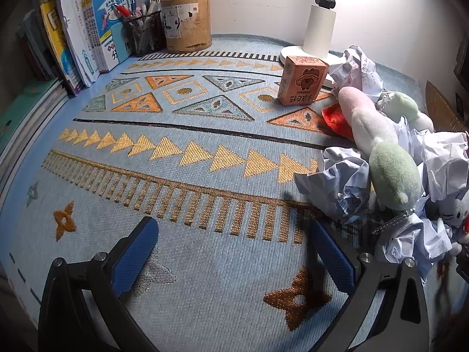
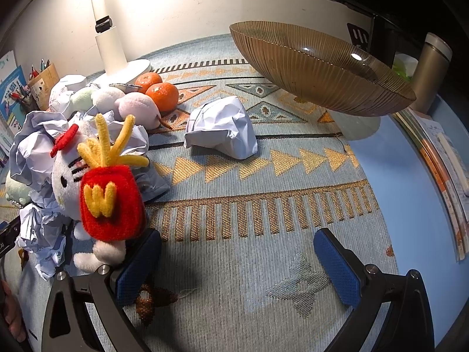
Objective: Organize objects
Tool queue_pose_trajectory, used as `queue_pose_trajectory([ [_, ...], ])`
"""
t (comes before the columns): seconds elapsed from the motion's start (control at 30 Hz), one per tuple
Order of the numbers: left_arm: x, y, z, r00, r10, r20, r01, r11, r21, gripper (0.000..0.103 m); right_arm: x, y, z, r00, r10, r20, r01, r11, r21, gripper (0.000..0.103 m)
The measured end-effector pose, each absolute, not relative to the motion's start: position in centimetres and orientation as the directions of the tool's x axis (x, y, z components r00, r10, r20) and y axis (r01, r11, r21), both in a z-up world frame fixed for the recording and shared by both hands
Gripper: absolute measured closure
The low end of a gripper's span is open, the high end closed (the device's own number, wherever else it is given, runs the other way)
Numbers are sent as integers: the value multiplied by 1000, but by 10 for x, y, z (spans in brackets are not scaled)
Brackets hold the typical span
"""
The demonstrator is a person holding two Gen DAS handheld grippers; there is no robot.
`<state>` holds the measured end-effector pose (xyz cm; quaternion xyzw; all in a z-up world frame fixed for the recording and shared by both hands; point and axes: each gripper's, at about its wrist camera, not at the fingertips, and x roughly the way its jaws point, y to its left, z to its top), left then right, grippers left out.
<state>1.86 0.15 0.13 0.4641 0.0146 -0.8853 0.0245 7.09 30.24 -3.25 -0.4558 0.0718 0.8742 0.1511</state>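
My left gripper (image 1: 231, 252) is open and empty, low over the patterned mat (image 1: 176, 152). To its right lies a heap of crumpled paper (image 1: 346, 182) with a pink, white and green plush (image 1: 378, 140) on top, and an orange box (image 1: 303, 79) stands behind. My right gripper (image 2: 237, 261) is open and empty. A white cat plush with a red fries pouch (image 2: 108, 202) leans just left of its left finger (image 2: 137, 267). A crumpled paper ball (image 2: 222, 126) lies ahead, two oranges (image 2: 161, 92) further back.
An amber ribbed bowl (image 2: 322, 67) stands at the right, a thermos (image 2: 431, 70) behind it. A white lamp (image 1: 319, 20) stands at the back. Pen holders (image 1: 187, 23) and upright books (image 1: 82, 35) fill the left back corner. Flat books (image 2: 439, 170) line the right edge.
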Motion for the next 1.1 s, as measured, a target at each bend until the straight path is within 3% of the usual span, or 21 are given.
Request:
queue_pose_trajectory([
  [1.1,18,2,2,-570,-35,-821,63,-998,-1,0,84,301,-31,-549,214,-808,-356,-935,-5,0],
])
